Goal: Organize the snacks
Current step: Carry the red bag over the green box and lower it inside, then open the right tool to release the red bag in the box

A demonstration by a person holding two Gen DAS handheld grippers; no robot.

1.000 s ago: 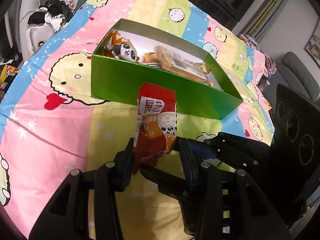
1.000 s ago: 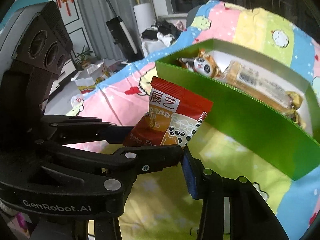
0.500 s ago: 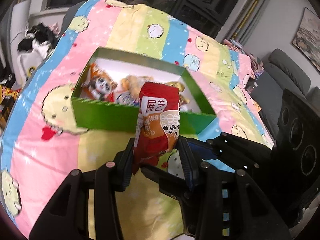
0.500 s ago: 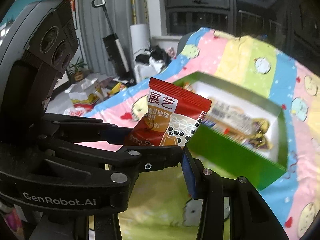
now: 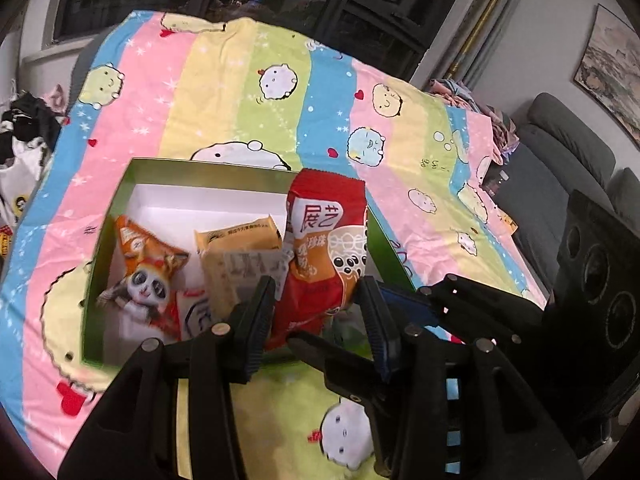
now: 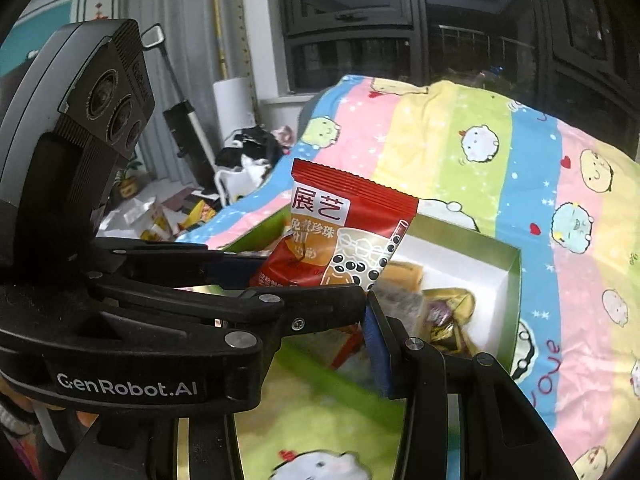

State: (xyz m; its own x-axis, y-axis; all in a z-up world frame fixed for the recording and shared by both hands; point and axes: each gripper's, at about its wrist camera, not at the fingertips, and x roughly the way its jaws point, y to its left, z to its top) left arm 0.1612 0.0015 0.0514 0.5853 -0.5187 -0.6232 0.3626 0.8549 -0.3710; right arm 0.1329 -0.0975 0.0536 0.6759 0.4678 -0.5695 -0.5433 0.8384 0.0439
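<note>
A red and orange bubble-tea snack packet stands upright between my left gripper's fingers, over the near right part of the green box. It also shows in the right wrist view. The box holds an orange panda packet, a yellow packet and several more. My right gripper's fingers cross close behind the left one on the packet's right. Its left finger is hidden behind the left gripper in its own view, so its state is unclear.
The box sits on a bedspread striped in pink, yellow, green and blue. A grey sofa stands to the right. Clothes and clutter lie on the floor past the bed's left edge.
Both grippers have moved forward and up with the packet, from in front of the box's near wall to over its inside. The box's contents now show from above.
</note>
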